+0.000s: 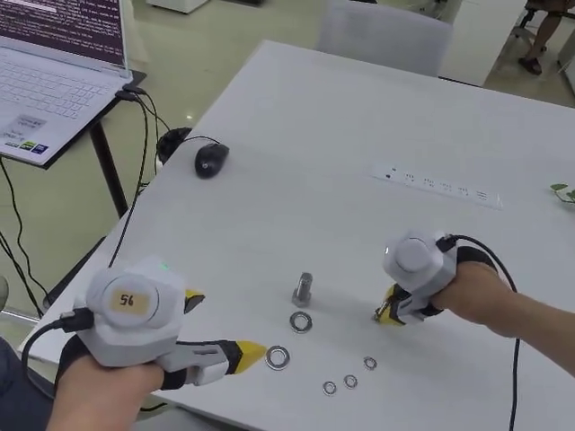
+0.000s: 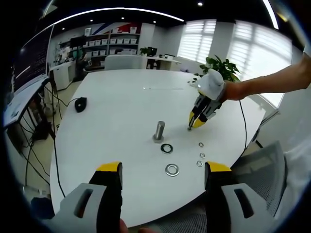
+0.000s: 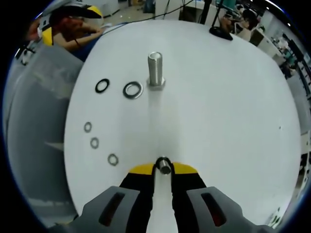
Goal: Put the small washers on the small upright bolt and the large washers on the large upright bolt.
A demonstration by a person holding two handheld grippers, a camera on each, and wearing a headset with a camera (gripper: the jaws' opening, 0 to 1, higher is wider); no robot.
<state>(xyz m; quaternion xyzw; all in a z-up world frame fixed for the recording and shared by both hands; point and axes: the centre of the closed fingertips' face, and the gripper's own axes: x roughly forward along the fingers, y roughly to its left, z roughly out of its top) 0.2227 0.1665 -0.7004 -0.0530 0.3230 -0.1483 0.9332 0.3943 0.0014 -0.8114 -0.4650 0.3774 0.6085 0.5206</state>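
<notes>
Fingers (image 3: pixel 141 171) of right gripper (image 3: pixel 164 173) around half-hidden small bolt (image 3: pixel 165 166).

I count two large washers (image 1: pixel 301 321) (image 1: pixel 278 357), three small washers (image 1: pixel 370 363) (image 1: pixel 350 381) (image 1: pixel 330 388), one large bolt (image 1: pixel 303 289) and one small bolt (image 3: pixel 165 166). I also count one mouse (image 1: pixel 211 160), one power strip (image 1: pixel 437 186), one laptop (image 1: pixel 54 81) and one chair (image 1: pixel 382 36).
</notes>
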